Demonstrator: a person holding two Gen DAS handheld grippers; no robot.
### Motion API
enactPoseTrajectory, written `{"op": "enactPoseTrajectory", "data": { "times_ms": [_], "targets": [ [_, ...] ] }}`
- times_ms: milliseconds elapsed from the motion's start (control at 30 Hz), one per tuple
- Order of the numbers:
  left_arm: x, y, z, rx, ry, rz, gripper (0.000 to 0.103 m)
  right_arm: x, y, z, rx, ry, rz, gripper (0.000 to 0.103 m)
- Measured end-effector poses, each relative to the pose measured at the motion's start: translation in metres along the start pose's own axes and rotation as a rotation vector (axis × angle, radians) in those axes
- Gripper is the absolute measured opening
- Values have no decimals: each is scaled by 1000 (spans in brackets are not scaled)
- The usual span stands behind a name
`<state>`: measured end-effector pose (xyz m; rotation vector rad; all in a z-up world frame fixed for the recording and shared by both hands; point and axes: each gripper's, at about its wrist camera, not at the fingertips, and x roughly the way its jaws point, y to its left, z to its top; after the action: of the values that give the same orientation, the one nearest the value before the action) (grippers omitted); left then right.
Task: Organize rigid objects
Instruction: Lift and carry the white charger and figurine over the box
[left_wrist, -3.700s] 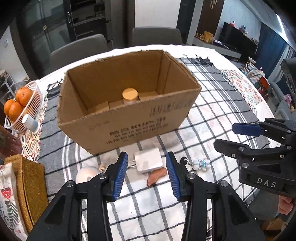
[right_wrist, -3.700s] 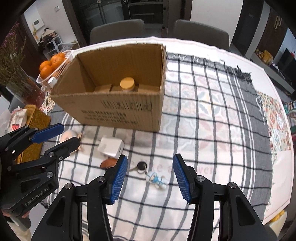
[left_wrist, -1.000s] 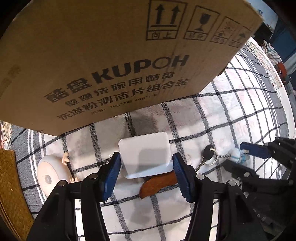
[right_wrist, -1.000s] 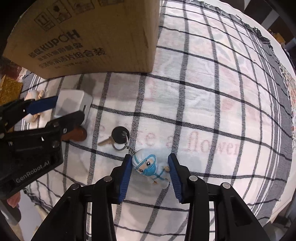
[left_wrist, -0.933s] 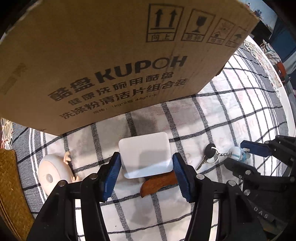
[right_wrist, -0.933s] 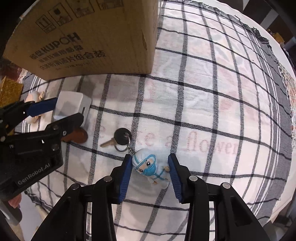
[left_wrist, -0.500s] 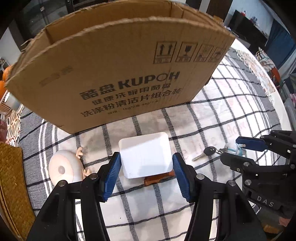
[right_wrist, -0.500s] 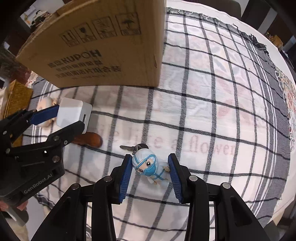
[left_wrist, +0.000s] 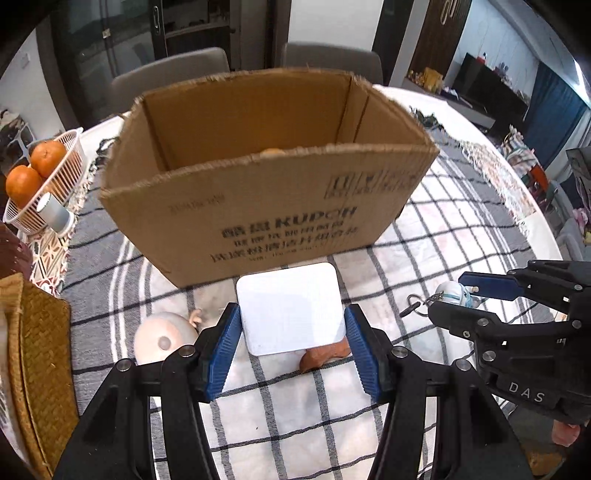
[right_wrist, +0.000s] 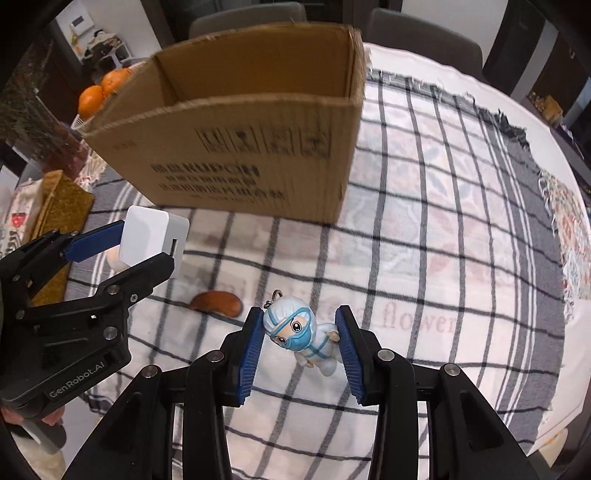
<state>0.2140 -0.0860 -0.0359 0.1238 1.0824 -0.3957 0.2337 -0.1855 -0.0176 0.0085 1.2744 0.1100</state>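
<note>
A white charger sits clamped between the blue pads of the left gripper, lifted above the checked tablecloth just in front of an open cardboard box. A small figurine in a white and blue suit, on a keychain, is held the same way by the right gripper, also off the cloth and to the right of the charger. On the cloth below lie a brown oval piece and a pale doll head near the left gripper. A white basket with oranges stands left of the box, and a woven mat lies nearer the edge.
</note>
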Motion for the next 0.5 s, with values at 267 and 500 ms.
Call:
{"op": "enactPoseTrajectory", "data": {
  "times_ms": [267, 500],
  "targets": [
    [-25, 5, 6, -4, -75, 3, 56, -18, 14, 13, -11, -81, -4, 41],
    [-48, 8, 16, -4, -132, -6, 56, -46, 19, 23, -13, -170, -2, 41]
  ]
}}
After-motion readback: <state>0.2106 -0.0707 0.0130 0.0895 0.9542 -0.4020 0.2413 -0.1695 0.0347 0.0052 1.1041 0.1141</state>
